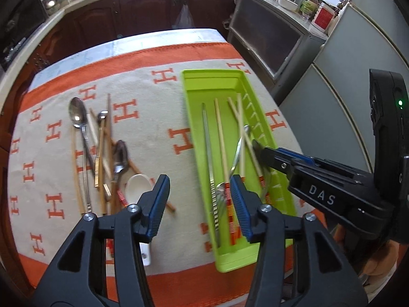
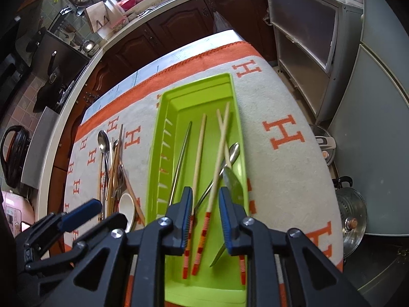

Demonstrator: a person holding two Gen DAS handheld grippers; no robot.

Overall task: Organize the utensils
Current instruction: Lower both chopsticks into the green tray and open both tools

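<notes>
A lime-green tray [image 1: 187,94] [image 2: 163,107] lies on an orange and cream cloth. In it are several wooden chopsticks [image 1: 222,138] [image 2: 198,153], a long metal utensil [image 1: 208,148] and two metal spoons [image 2: 232,183]. My right gripper [image 2: 205,217] [image 1: 257,147] hovers open over the tray's near end, with a striped chopstick and a spoon lying below the gap. My left gripper [image 1: 199,204] [image 2: 98,216] stands wide open above the cloth, between the tray and a loose pile. That pile holds metal spoons [image 1: 76,113], chopsticks [image 1: 102,153] and a white ceramic spoon [image 1: 136,186] [image 2: 126,204].
The cloth-covered table [image 1: 158,51] ends just right of the tray. Dark kitchen cabinets [image 1: 143,12] run behind it, with a grey shelf unit [image 2: 304,41] and fridge to the right. A steel pot [image 2: 351,212] and a cooker [image 2: 324,148] stand on the floor.
</notes>
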